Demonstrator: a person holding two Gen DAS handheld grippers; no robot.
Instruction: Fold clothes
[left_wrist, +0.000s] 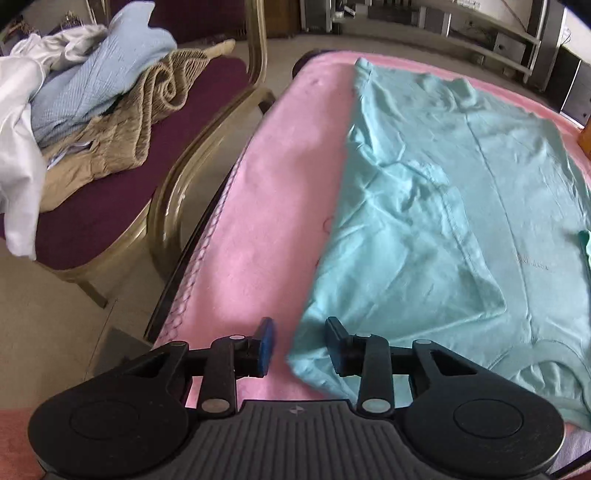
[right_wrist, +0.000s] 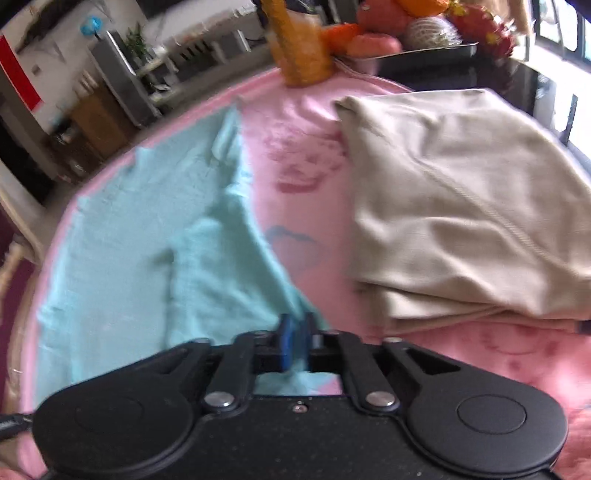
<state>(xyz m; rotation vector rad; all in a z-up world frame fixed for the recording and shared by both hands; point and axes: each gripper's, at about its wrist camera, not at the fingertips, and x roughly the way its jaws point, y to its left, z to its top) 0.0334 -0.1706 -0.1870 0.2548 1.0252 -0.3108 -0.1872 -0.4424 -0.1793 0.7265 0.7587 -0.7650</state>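
A light teal T-shirt (left_wrist: 436, 206) lies spread on the pink-covered table (left_wrist: 280, 192), its left sleeve folded in over the body. My left gripper (left_wrist: 301, 345) is open, its jaws standing either side of the shirt's near left edge. In the right wrist view the same teal shirt (right_wrist: 147, 240) lies at the left, and my right gripper (right_wrist: 297, 341) is shut on its near right edge, holding a raised strip of the cloth. This view is blurred.
A chair (left_wrist: 177, 192) with a maroon seat stands left of the table, piled with white, blue and tan clothes (left_wrist: 92, 103). A folded beige garment (right_wrist: 461, 206) lies on the table's right side. An orange bottle (right_wrist: 299, 44) and a fruit tray (right_wrist: 406, 33) stand at the far edge.
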